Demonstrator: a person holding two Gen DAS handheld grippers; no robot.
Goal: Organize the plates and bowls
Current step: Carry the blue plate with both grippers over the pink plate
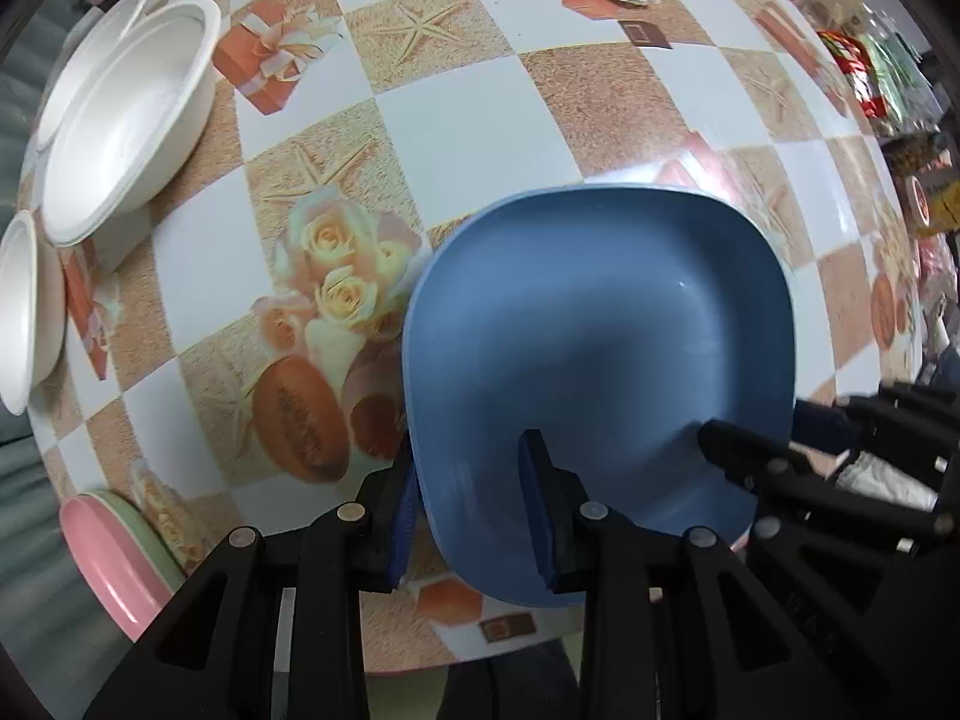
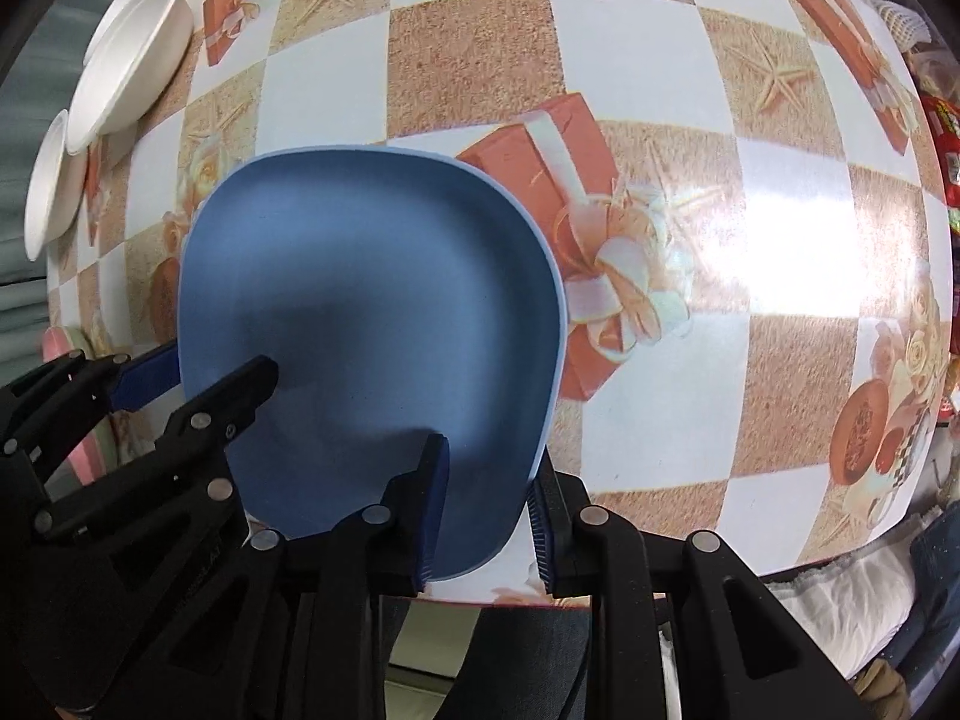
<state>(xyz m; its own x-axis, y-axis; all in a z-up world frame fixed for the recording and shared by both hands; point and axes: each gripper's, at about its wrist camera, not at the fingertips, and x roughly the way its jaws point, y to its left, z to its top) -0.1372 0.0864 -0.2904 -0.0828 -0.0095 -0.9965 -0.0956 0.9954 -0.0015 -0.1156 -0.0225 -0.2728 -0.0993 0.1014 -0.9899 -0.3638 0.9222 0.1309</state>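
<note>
Both tongs are gripping the blue plate point(image 1: 600, 324) above the patterned desk point(image 1: 456, 120): left tongs point(image 1: 474, 504) are clamping its near-left rim, right tongs point(image 2: 486, 510) its near-right rim. White bowls point(image 1: 126, 120) are sitting far left.

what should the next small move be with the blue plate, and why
Probably carry the blue plate left toward the pink plate at the table edge. Both the left tool and right tool clamp its rim, and the pink and green plates already sit stacked there.
</note>
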